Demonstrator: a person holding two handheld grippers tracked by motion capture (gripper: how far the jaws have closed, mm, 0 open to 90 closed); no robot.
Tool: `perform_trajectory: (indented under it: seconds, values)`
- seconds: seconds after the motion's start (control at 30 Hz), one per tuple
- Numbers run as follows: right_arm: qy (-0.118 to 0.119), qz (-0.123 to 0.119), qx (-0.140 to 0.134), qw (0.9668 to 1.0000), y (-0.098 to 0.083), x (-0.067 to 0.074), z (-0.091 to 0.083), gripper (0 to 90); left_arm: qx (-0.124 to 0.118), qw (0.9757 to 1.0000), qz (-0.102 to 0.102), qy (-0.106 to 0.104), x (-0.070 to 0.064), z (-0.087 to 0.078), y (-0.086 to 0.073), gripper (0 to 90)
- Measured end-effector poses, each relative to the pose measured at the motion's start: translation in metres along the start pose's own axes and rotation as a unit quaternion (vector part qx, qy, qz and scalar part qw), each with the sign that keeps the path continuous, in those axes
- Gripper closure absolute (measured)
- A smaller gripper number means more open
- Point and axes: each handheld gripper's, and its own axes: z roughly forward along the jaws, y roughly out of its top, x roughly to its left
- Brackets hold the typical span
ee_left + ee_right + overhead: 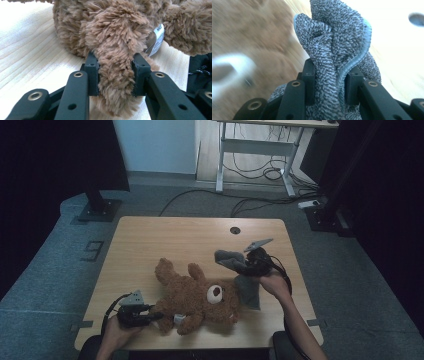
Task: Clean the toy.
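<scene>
A brown teddy bear (197, 297) lies on the wooden table (175, 240), its face turned up. My left gripper (157, 316) at the table's front left is shut on one of the bear's furry limbs (115, 75), which both pads squeeze. A white label (157, 38) hangs beside that limb. My right gripper (240, 265) is shut on a bunched grey cloth (245, 280), lifted just right of the bear's head; the cloth hangs down toward the table. In the right gripper view the grey cloth (334, 50) with its blue hem stands up between the jaws.
A round cable hole (235, 229) sits near the table's far edge. Beyond the table stand a desk frame (260, 150) and loose cables (260, 202) on the floor. A dark stand base (100, 210) is at the far left.
</scene>
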Motion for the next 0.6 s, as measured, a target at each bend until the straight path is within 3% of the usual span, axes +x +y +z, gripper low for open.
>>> perform_trajectory:
  seconds: [0.2,0.37,0.6]
  values:
    - [0.014,-0.037,-0.008,0.9992,0.042,0.027,0.016,67.4,0.001,1.0,0.001,0.001,0.0,0.0,0.0,64.8]
    - [0.038,-0.062,-0.008,0.9973,0.07,0.047,0.039,67.3,0.001,1.0,0.001,0.001,0.0,0.0,0.0,64.8]
    - [0.075,-0.099,0.031,0.9918,0.076,0.072,0.079,67.3,0.001,1.0,0.0,0.001,-0.001,0.0,0.0,64.9]
